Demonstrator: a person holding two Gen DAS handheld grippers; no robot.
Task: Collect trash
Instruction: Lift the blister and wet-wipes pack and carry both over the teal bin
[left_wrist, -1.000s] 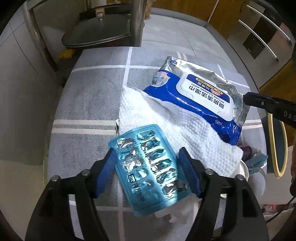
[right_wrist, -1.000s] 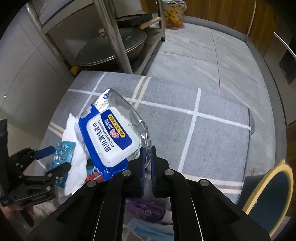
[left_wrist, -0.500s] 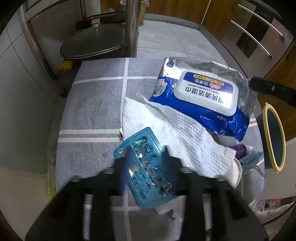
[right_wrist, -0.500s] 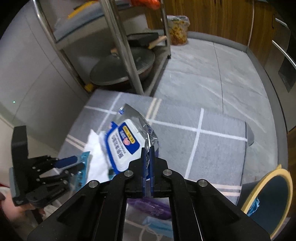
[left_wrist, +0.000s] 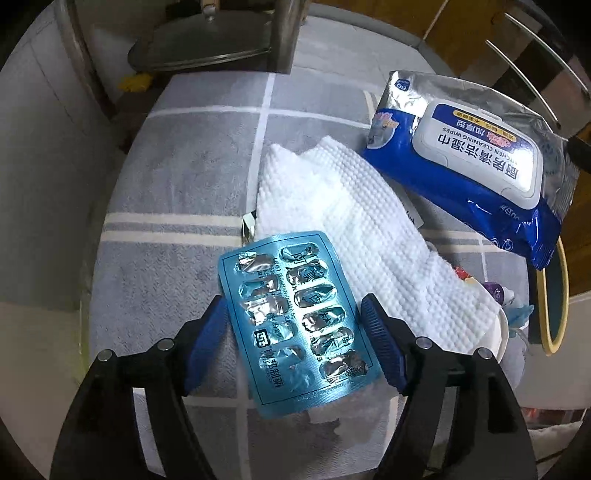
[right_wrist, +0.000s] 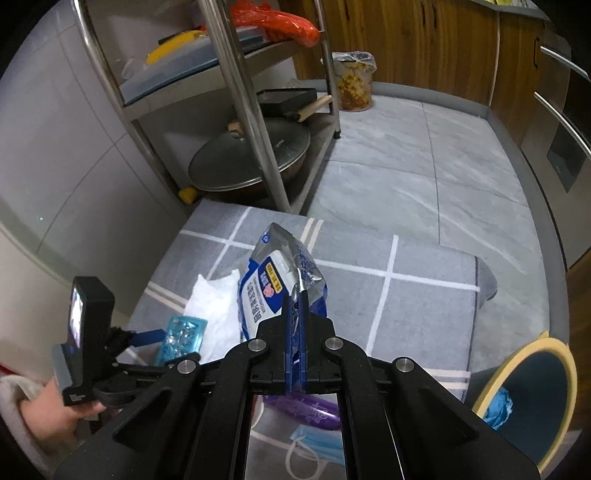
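Left tool (left_wrist: 293, 338): matte black arms, blue ribbed pads (left_wrist: 382, 345), round silver screws at the linkage joints. Right tool (right_wrist: 294, 332): same black frame, blue pads, four silver screws. In the right wrist view, at 8 o'clock: bare hand (right_wrist: 55, 410), white fuzzy sleeve (right_wrist: 14, 410), black camera block with lit screen (right_wrist: 79, 317).

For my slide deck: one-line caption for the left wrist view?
Open left hand-held gripper straddles an empty blister pack lying on a white wipe atop the grey rug.
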